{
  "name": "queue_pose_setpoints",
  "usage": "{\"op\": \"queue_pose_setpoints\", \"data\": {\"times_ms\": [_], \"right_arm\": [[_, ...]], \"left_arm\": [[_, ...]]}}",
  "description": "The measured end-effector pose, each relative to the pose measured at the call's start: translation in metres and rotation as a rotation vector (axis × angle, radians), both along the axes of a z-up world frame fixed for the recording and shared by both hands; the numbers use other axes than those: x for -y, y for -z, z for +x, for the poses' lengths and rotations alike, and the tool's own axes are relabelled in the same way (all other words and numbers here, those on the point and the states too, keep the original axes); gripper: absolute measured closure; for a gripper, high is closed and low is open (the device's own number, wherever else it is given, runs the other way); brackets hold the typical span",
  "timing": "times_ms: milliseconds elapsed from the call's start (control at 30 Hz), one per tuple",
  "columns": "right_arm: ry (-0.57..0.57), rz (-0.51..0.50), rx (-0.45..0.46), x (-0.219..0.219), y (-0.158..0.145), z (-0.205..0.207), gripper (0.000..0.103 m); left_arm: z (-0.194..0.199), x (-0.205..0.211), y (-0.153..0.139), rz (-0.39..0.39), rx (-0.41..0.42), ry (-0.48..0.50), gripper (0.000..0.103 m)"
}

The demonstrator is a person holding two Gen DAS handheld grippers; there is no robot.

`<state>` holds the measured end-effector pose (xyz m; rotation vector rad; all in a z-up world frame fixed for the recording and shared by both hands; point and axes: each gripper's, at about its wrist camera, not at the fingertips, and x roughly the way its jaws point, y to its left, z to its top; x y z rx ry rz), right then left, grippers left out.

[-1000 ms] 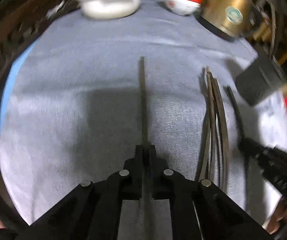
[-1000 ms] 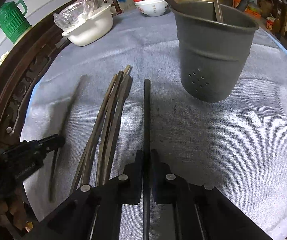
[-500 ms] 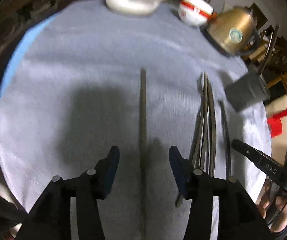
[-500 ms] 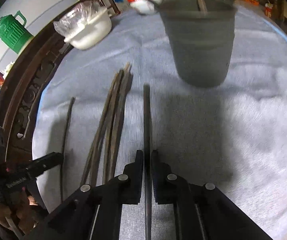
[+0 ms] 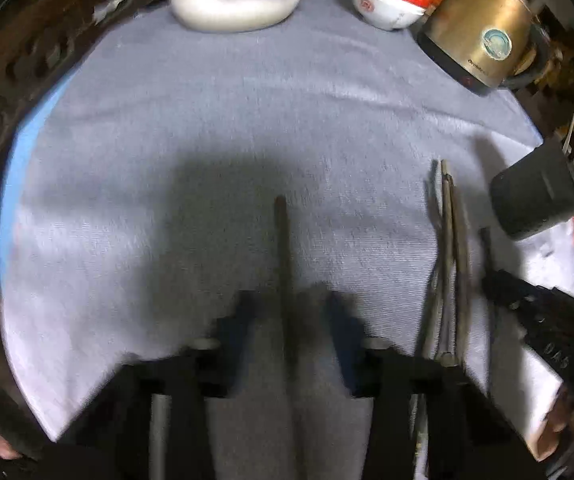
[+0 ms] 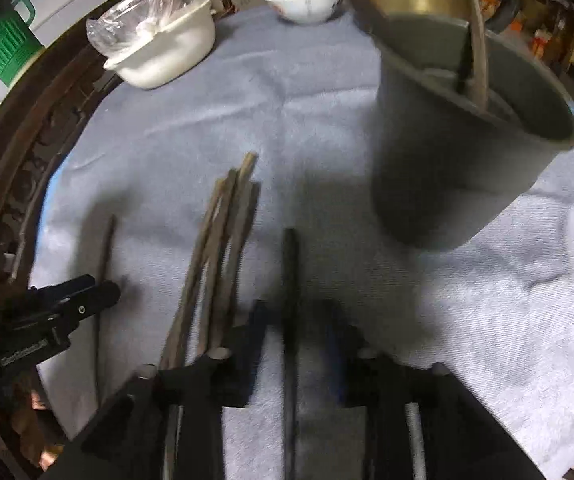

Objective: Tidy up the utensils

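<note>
On the grey tablecloth (image 6: 295,112), two handheld grippers are each straddling one chopstick beside a grey utensil holder (image 6: 447,184).
The right gripper (image 6: 293,320) is standing slightly spread around a dark chopstick (image 6: 289,264) whose long axis is pointing straight ahead; the holder is standing just ahead and to the right, nearer this hand. The left gripper (image 5: 289,312) is closing on a second chopstick (image 5: 283,248), its pads not yet pressing, well apart from the holder. Blur is making contact uncertain.

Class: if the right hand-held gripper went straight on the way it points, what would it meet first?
Probably the grey cloth, at the dark chopstick's tip; the grey holder stands off to one side.
</note>
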<state>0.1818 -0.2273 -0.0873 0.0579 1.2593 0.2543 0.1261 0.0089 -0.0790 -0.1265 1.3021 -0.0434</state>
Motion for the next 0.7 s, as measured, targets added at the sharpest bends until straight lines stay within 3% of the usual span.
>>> {"op": "queue_pose_setpoints", "data": {"times_ms": [33,200,367,567,700], "right_arm": [[-0.004,0.008,-0.011,0.003,0.001,0.001,0.094],[-0.047,-0.008,-0.045,0.009,0.003,0.006,0.094],[-0.087,-0.052,-0.067,-0.004,0.003,0.016,0.094],[-0.094,-0.048,-0.050,-0.006,0.002,0.014,0.095],[-0.071,0.008,-0.025,0.003,-0.001,-0.006,0.096]], "left_arm": [[0.001,-0.002,0.000,-0.011,-0.005,0.006,0.097],[0.009,-0.011,0.002,-0.062,-0.054,0.032,0.097],[0.029,-0.020,0.005,-0.119,-0.156,0.040,0.097],[0.038,-0.025,0.007,-0.145,-0.155,0.032,0.097],[0.016,-0.046,0.004,-0.198,-0.108,-0.011,0.097]]}}
